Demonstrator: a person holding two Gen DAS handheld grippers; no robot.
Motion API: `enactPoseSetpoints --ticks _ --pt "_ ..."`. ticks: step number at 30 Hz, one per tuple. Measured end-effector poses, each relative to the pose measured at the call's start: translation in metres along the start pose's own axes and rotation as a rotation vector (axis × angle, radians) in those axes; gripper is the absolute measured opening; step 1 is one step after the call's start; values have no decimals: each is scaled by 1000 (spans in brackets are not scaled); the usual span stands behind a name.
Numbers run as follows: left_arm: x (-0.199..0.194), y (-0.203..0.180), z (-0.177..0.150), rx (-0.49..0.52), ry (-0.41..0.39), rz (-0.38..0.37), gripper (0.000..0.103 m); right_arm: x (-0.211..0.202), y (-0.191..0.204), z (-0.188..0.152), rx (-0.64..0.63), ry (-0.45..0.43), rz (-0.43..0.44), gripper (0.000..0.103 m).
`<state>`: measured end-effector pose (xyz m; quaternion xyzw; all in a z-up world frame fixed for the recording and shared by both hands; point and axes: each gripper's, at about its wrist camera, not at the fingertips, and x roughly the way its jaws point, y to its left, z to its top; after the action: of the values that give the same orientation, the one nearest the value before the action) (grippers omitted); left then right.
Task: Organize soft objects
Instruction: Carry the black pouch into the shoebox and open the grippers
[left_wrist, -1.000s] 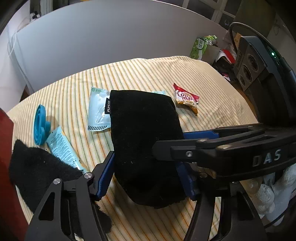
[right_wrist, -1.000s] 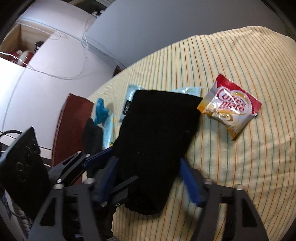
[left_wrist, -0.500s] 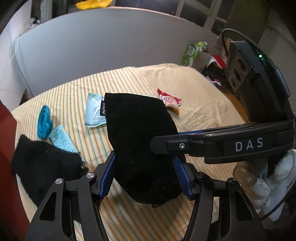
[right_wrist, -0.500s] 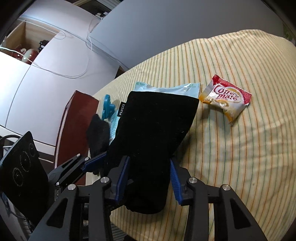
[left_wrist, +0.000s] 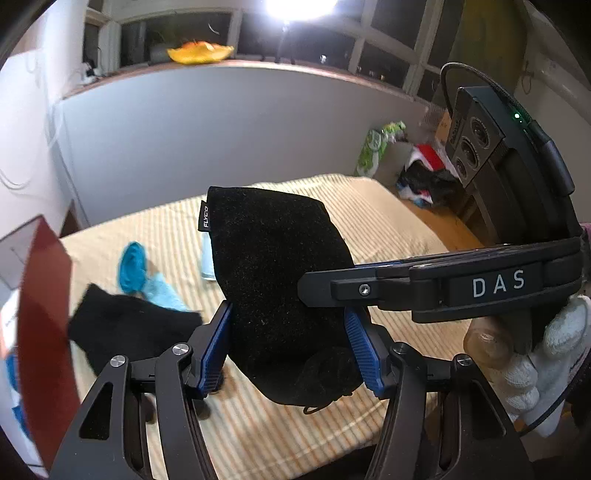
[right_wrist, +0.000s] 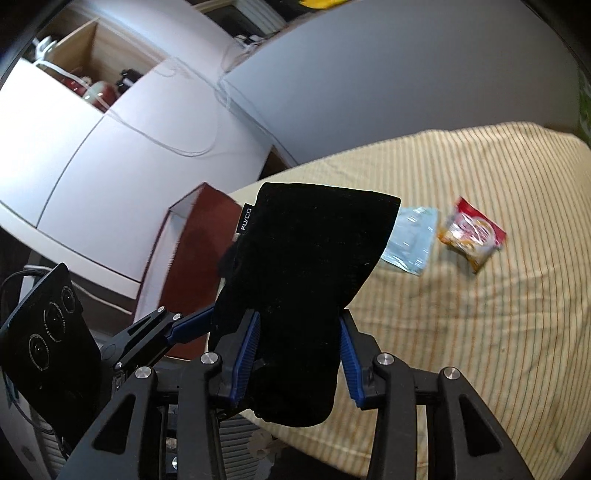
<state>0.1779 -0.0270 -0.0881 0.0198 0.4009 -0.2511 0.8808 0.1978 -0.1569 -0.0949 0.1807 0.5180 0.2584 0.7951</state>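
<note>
Between both sets of blue pads hangs the black pouch, left gripper and right gripper each clamping one side, probably to carry it level above the striped bedspread.

Left gripper angled downward, blue pads pressed against either flank of the black pouch, jaws standing moderately wide around its bulk. Right gripper likewise tilted downward, jaws narrower, blue pads clamped on the pouch's lower end. Crossing just ahead of the left gripper's right finger, the right gripper's black arm reaches in from the side, its tip meeting the pouch. Behind that arm, a hand in a white knitted glove wrapped round the handle
</note>
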Motion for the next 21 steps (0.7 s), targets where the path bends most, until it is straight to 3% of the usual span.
enactPoseSetpoints --ticks 11,21 --pt "-68 56 2 -69 -108 99 60 18 98 31 -146 -4 43 39" --pt "-120 130 -18 -160 -158 226 60 74 195 46 -266 47 113 39"
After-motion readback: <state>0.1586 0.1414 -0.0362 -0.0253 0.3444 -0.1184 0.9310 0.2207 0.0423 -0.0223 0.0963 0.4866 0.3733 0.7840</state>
